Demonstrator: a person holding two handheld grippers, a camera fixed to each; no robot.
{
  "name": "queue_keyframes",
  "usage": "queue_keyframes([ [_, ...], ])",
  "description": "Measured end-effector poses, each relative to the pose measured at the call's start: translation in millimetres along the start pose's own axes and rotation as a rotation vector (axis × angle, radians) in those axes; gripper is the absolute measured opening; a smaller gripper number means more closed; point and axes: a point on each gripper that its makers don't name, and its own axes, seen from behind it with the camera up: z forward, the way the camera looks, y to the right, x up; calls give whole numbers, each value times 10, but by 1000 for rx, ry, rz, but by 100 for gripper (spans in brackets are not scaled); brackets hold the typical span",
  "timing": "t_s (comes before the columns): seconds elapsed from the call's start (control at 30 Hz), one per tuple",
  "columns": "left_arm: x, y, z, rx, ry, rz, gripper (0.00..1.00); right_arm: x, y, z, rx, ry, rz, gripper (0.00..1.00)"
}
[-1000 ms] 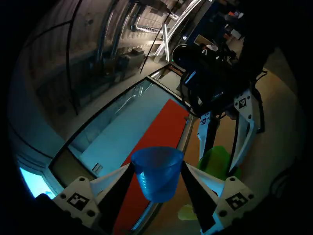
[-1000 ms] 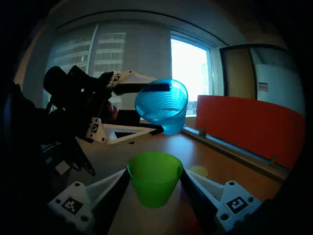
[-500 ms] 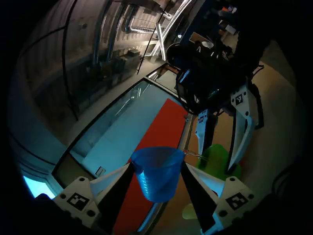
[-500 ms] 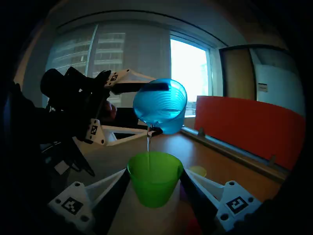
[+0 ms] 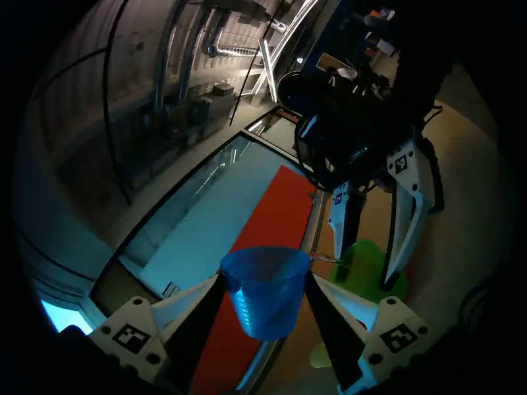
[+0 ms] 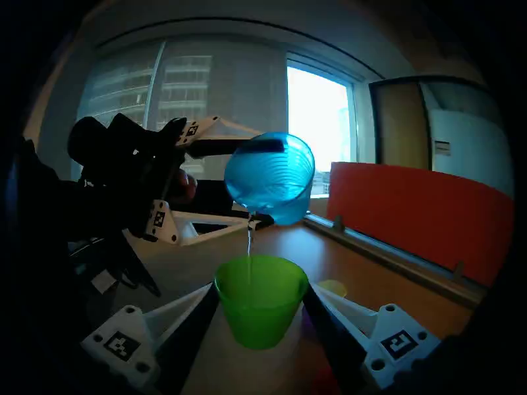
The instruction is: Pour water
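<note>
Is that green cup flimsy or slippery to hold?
The green cup looks like thin plastic, so it probably flexes if the right gripper squeezes harder. Likely light, though the stream from the blue cup adds weight. Its tapered walls could slip.

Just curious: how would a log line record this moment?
left gripper: blue cup tilted | water: thin stream falling | right gripper: green cup underneath

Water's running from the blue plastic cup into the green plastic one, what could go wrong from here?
First, the thin water stream falls off-centre into the translucent green plastic cup; a small sideways drift could wet the wooden table. Second, tipping the ribbed blue plastic cup further may turn the trickle into a splashing gush.
</note>
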Motion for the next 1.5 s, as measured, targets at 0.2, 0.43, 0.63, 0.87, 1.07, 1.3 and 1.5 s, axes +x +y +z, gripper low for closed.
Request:
queue_keyframes([
  [0.2,5,4,0,-1,1,11,84,-3,-4,-3,0,-1,-3,91],
  [0.43,-11,3,-4,-2,-1,10,84,3,-5,-3,-1,0,-2,92],
  [0.63,-17,-14,-10,2,-2,22,84,8,-5,-6,-2,0,-4,92],
  [0.87,-17,-9,-16,2,-2,44,84,17,-8,1,-4,0,-7,91],
  [1.07,-5,23,-10,-2,-1,57,84,17,-10,10,-5,3,-8,92],
  [1.3,-2,47,-13,-7,0,73,84,10,-11,0,-5,3,-8,91],
  [1.5,-30,32,-4,-1,-11,71,84,9,-5,-11,-7,2,-8,91],
])
